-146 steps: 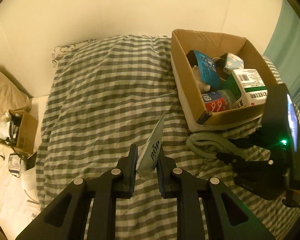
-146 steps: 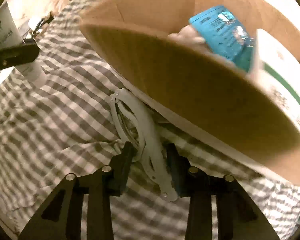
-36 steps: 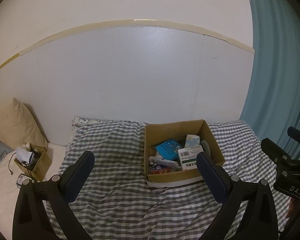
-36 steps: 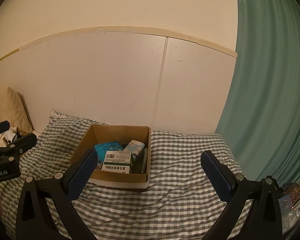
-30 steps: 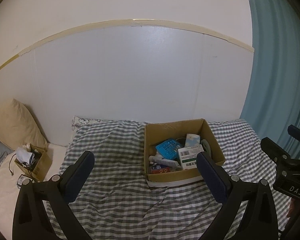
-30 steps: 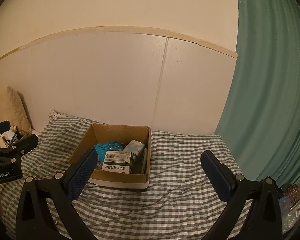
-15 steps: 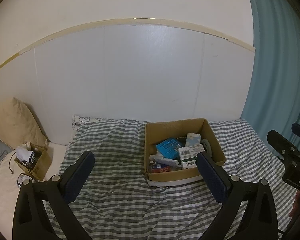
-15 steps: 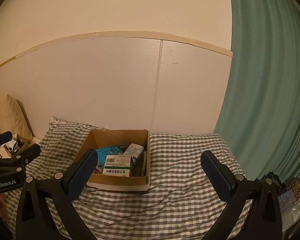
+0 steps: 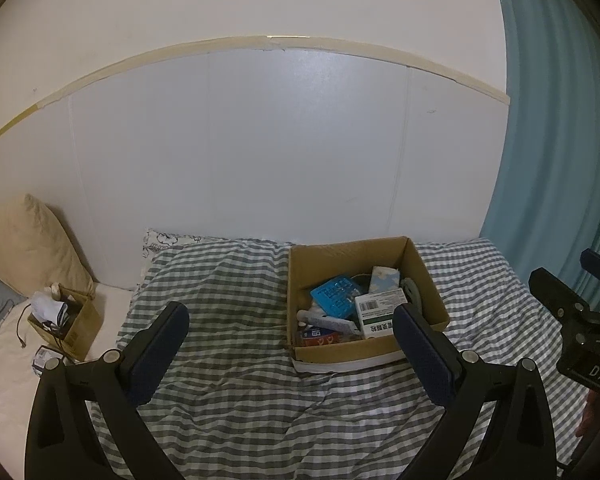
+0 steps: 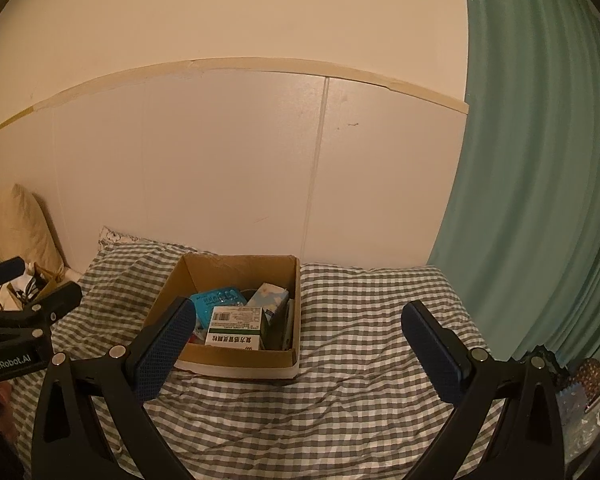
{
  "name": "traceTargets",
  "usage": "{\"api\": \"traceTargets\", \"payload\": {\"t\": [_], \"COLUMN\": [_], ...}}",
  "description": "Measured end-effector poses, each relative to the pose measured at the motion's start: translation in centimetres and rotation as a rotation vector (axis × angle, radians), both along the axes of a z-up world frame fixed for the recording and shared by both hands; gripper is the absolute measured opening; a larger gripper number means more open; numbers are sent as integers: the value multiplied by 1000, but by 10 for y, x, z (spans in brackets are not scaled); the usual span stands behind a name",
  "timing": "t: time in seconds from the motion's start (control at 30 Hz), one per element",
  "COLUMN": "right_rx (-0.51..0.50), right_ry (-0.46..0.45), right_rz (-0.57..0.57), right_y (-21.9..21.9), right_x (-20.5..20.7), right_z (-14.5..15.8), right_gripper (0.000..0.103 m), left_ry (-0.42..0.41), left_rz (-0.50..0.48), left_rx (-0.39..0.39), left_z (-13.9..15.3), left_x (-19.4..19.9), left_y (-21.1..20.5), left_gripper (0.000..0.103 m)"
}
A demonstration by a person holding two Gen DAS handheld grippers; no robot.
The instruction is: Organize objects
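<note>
An open cardboard box sits on the checked bedcover. Inside lie a blue packet, a white and green carton, a white tube, a red-labelled item and a pale patterned pack. My left gripper is wide open and empty, held well back from the box. My right gripper is likewise wide open and empty, also far back. Each gripper shows at the edge of the other's view.
A small brown box of clutter with a cable sits at the left on a white sheet. A beige pillow leans on the white wall panel. A teal curtain hangs at the right. Small items lie below it.
About five seconds ago the left gripper held a white tube and the right closed around a pale hanger beside the box. Both are now open, empty and drawn far back; the tube lies in the box.
</note>
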State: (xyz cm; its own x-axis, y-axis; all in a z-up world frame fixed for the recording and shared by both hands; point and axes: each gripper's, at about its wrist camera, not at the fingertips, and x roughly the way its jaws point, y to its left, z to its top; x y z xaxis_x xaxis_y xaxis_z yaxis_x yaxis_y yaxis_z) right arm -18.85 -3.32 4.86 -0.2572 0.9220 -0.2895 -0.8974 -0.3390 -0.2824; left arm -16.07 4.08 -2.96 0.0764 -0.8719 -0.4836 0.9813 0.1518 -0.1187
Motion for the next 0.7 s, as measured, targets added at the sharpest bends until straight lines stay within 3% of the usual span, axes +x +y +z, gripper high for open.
{"api": "traceTargets", "payload": {"t": [0.7], "right_rx": [-5], "right_ry": [-5], "right_rz": [-5], "right_y": [3], "right_x": [2], "right_z": [-2], "right_gripper": [103], "left_ry": [18], "left_rz": [4], "left_rx": [-10], "left_z": [-1], "left_x": [1], "left_y": [-1], "left_gripper": [103]}}
